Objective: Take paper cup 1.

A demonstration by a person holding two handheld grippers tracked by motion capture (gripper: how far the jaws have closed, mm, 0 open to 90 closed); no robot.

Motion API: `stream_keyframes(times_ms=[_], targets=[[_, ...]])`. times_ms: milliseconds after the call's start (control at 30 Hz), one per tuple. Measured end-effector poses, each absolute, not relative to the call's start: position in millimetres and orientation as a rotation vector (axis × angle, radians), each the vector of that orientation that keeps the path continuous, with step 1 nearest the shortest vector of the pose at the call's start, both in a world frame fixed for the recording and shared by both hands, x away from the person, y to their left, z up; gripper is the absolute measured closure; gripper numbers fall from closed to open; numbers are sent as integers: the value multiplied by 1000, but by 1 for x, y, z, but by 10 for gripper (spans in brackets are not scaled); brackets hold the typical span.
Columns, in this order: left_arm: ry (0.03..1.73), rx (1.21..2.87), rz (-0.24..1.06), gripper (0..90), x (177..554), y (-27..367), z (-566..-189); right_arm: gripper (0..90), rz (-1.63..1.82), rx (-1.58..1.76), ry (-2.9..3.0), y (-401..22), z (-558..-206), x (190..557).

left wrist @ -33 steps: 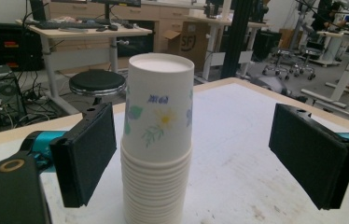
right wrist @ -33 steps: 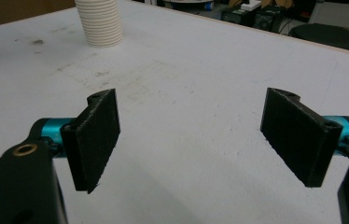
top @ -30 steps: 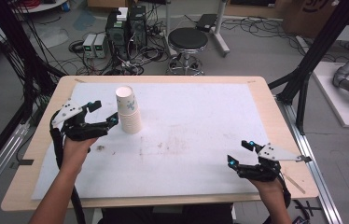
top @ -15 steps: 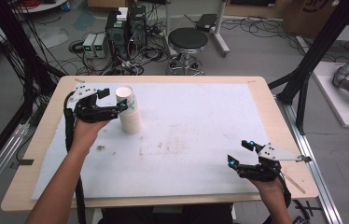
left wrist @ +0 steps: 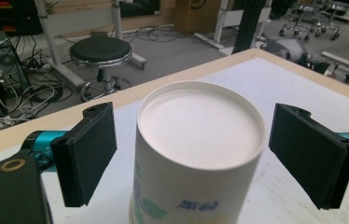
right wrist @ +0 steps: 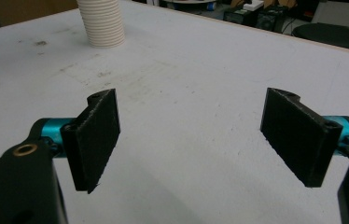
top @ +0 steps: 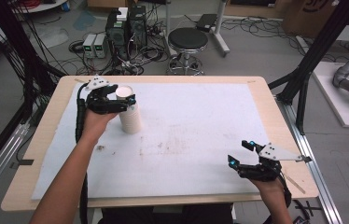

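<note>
A stack of white paper cups (top: 130, 116) stands upside down on the white mat (top: 200, 112) at the back left. My left gripper (top: 125, 97) is level with the top of the stack, open, with one jaw on each side of the top cup (left wrist: 196, 130). In the left gripper view the pads (left wrist: 91, 151) stand apart from the cup's wall. My right gripper (top: 239, 152) is held low near the front right corner, open, with nothing between its jaws. In the right gripper view (right wrist: 200, 140) the ribbed stack of cups (right wrist: 101, 23) shows far off.
The mat covers a wooden table (top: 51, 186) with a bare rim. Behind the table are a black stool (top: 188, 39), computer boxes and cables (top: 126, 23) on the floor. Black frame posts (top: 312, 60) stand at the right and left.
My left gripper has moved forward and to the right, from beside the stack to around its top cup. The right gripper has stayed where it was.
</note>
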State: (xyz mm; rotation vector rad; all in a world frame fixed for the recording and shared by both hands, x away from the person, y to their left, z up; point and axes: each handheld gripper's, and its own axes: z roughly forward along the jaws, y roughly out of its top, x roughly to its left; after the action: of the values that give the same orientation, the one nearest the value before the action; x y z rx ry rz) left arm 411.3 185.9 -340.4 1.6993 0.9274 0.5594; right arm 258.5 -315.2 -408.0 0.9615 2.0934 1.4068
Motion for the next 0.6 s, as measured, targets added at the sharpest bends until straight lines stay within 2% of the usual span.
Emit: stream_keyframes(times_ms=[267,400,600], targets=[[919,1712,547,238,414,186,-343,203,1410,966,2093,-317,-409,258],[888,1723,551,332,413,186,-343,204,1408,967,2097,-316,-409,259],[876,1718,556,338,413,187,-338,204,1407,967,2098,-316,-409,259]])
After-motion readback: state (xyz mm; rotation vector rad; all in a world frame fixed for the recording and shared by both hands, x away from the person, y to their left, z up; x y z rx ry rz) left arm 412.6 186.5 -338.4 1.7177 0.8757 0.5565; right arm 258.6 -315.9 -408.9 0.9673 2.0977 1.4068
